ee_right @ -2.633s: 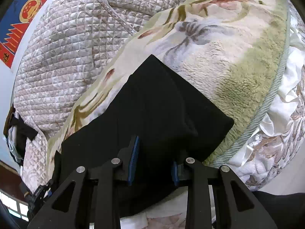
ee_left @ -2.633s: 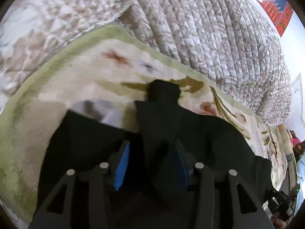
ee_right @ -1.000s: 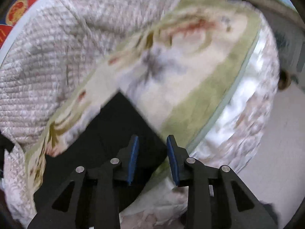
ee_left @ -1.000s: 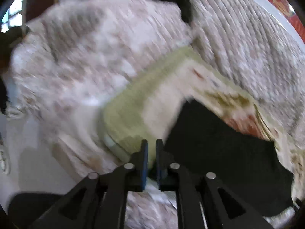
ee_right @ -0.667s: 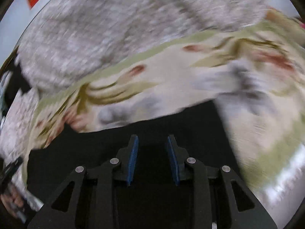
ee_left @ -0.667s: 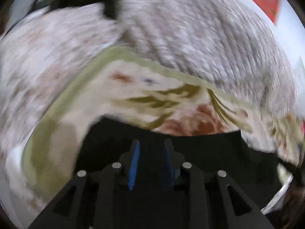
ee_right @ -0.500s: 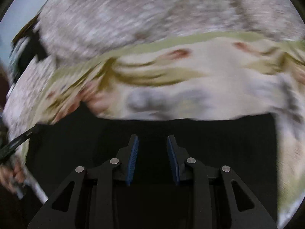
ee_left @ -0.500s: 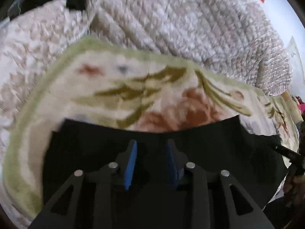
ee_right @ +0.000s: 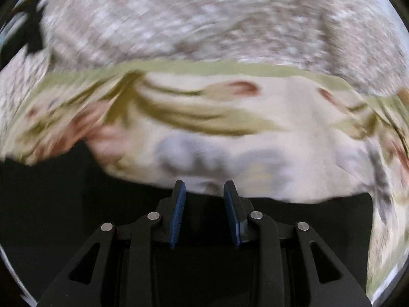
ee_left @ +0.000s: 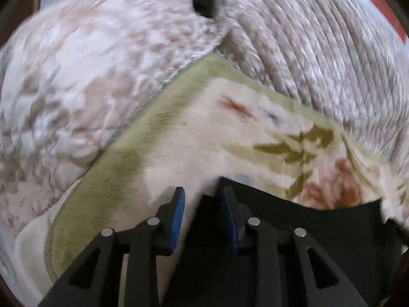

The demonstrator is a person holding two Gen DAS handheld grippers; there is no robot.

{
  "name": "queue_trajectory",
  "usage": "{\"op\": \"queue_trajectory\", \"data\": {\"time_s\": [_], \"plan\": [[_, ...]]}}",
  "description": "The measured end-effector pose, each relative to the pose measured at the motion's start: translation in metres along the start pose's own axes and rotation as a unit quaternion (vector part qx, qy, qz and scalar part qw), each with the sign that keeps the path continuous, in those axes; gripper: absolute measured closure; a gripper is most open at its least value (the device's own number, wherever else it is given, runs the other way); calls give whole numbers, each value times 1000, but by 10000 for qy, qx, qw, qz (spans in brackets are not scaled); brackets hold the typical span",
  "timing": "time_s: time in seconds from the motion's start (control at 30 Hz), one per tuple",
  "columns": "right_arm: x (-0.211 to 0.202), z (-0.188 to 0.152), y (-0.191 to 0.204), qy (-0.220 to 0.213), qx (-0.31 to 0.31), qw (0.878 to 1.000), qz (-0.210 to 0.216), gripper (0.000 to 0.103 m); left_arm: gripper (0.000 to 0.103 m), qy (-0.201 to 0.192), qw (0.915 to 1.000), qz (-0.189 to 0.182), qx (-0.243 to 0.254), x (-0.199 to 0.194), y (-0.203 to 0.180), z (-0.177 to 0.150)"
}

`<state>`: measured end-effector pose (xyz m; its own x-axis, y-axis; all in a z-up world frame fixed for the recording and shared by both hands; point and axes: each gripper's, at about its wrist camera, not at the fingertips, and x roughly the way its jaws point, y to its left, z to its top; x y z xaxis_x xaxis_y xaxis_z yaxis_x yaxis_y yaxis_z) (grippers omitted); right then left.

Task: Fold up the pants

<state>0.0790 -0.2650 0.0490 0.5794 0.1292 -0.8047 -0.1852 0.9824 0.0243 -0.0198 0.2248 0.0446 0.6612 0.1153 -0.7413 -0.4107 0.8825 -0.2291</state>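
we see the left gripper with its jaws a little apart; they have just been opening, and the left corner of the black pants lies under the gap, with no pad pressing on it. the right gripper is parted by the same narrow gap, above the far edge of the pants, holding nothing. the pants lie flat on a flowered blanket with a green border, over a quilted cover. both grippers point steeply down.
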Motion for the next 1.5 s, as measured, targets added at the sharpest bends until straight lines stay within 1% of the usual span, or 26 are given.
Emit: {"op": "queue_trajectory", "data": {"time_s": [0.03,0.1,0.13,0.17,0.3,0.37,0.43,0.5,0.53,0.57,0.6,0.63,0.67,0.73,0.77,0.8,0.87,0.9,0.93,1.0,1.03,1.07,1.17,1.3,1.4,1.5], "plan": [[-5,-1,-10,-80,226,9997,94,71,71,-20,9999,-91,-101,-3,5,0],[-15,-3,-17,-253,321,9989,226,71,71,-228,9997,75,72,-15,-2,-2],[-19,-3,-17,-306,329,9982,409,71,71,-343,9992,-10,204,-20,-8,-4],[-18,-4,-12,-286,287,9962,775,71,71,-364,9988,-138,309,-24,-17,-5],[-11,-3,25,-156,-255,9892,1436,71,70,-214,9948,-676,725,-26,-64,-12],[-10,-2,50,-237,-648,9837,1659,71,69,-43,9912,-896,973,-23,-92,-20],[-2,-3,68,-89,-931,9777,1880,71,67,161,9867,-1038,1239,-16,-118,-29],[16,-3,68,219,-972,9860,1335,72,67,419,9817,-1119,1481,-8,-138,-40],[20,-1,58,264,-781,9899,1156,75,67,491,9802,-1134,1549,-7,-145,-44],[19,5,38,220,-363,9924,1152,75,67,552,9780,-1171,1635,-4,-151,-48],[14,9,16,125,25,9961,868,74,67,573,9768,-1152,1712,-3,-157,-50],[8,12,-4,-36,250,9990,368,74,67,560,9766,-1109,1755,-4,-159,-53],[-4,13,-33,-313,575,9978,-88,74,67,540,9764,-1092,1781,-5,-160,-54],[-27,8,-76,-637,1324,9891,-43,73,67,509,9765,-1127,1767,-7,-158,-55],[-34,4,-90,-694,1511,9860,-84,73,67,493,9763,-1165,1755,-9,-156,-55],[-39,-4,-102,-704,1599,9845,-154,73,67,473,9761,-1192,1757,-11,-155,-56],[-33,-14,-117,-401,1617,9852,-411,73,67,446,9759,-1154,1796,-11,-155,-59],[-26,-17,-128,-221,1758,9819,-670,70,67,455,9763,-1116,1799,-9,-155,-59],[-21,-19,-140,-136,2030,9769,-660,70,67,476,9766,-1085,1795,-8,-154,-60],[-30,-18,-153,-284,2410,9654,-959,69,67,461,9785,-1040,1719,-7,-153,-59],[-39,-16,-151,-471,2383,9647,-1014,68,67,440,9793,-1018,1691,-7,-151,-58],[-47,-13,-143,-681,2310,9663,-910,68,67,408,9802,-978,1674,-8,-150,-57],[-59,-7,-106,-965,1745,9786,-510,68,67,248,9837,-766,1611,-14,-139,-53],[-56,-9,-45,-766,947,9910,548,68,64,44,9884,-575,1406,-26,-114,-46],[-56,-21,1,-596,290,9924,1037,68,62,-36,9917,-379,1225,-34,-89,-40],[-56,-35,34,-588,-209,9908,1202,68,61,-122,9955,-220,909,-45,-58,-34]]}}
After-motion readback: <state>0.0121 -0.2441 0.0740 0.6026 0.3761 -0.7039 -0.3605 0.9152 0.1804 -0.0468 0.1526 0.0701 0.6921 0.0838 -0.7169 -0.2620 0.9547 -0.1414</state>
